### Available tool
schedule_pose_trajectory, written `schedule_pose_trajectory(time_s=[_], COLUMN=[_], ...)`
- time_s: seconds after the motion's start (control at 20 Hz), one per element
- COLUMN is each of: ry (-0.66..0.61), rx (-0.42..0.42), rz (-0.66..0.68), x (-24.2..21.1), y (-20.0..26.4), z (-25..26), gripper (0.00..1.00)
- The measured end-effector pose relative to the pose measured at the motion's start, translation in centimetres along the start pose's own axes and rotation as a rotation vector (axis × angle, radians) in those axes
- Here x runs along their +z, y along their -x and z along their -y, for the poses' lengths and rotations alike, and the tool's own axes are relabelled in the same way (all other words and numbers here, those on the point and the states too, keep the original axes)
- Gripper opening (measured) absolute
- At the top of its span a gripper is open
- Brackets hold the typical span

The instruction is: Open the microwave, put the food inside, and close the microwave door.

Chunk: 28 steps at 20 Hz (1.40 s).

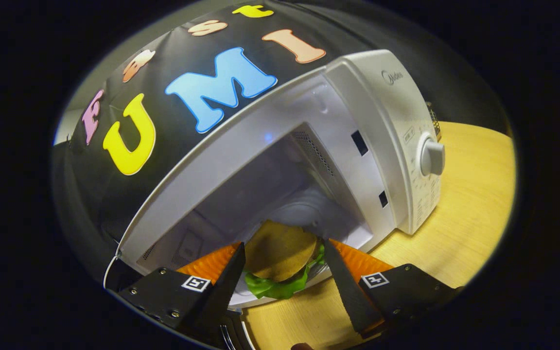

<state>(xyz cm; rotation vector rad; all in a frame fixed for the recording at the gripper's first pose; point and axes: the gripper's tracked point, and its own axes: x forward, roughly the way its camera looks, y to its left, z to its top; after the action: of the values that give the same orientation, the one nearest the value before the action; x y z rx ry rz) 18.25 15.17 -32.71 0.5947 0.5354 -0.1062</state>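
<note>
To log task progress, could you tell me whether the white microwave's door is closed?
No, the white microwave stands open, with the burger between the tongs at its cavity mouth.

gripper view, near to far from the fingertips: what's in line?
Gripper fingers around the burger → green lettuce and brown bun burger on orange plate → white microwave cavity with glass turntable → perforated back wall.
</note>
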Motion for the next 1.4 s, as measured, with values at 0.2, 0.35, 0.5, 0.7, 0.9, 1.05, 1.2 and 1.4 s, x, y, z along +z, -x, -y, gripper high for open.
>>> schedule_pose_trajectory(time_s=[0.2,0.35,0.5,0.7,0.9,1.05,1.2,1.4], ry=[0.098,0.206,0.274,0.358,0.389,0.417,0.47,0.528], rx=[0.042,0.087,0.145,0.253,0.339,0.399,0.465,0.554], rz=[-0.012,-0.032,-0.01,-0.008,0.023,0.035,0.045,0.039], x=[1.2,2.1,3.7,4.9,6.0,6.3,6.3,5.1], y=[4.0,7.6,11.5,16.5,21.2,24.6,27.5,30.5], z=[-1.3,-2.4,-3.9,-6.5,-8.6,-10.0,-11.7,-14.0], gripper=[0.97,0.97,0.97,0.97,0.97,0.97,0.97,0.97])
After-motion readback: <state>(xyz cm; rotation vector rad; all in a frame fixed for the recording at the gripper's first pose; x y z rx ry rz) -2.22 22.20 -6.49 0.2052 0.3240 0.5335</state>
